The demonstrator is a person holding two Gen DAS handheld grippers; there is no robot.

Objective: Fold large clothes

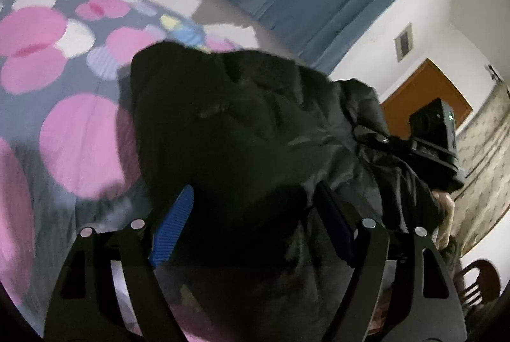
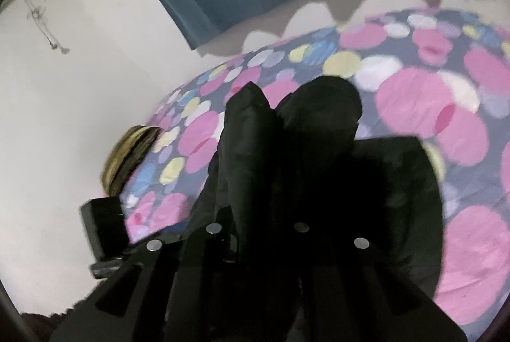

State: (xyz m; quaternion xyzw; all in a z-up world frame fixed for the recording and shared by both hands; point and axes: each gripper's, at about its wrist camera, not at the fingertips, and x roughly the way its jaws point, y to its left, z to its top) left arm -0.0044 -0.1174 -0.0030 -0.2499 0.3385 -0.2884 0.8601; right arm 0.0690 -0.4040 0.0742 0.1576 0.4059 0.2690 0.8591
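My left gripper [image 1: 255, 224] tilted downward, its jaws spread wide with the black jacket [image 1: 255, 125] bunched between and ahead of them on the bed [image 1: 73, 134]; my right gripper [image 2: 258, 233] angled down, jaws clamped on jacket fabric

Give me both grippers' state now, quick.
Left gripper: open, black jacket between the pads, not pinched.
Right gripper: shut on the black jacket.

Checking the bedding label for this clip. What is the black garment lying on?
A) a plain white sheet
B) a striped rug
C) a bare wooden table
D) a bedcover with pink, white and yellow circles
D: the black garment lies on a bedcover printed with pink, white and yellow circles, seen in both wrist views.
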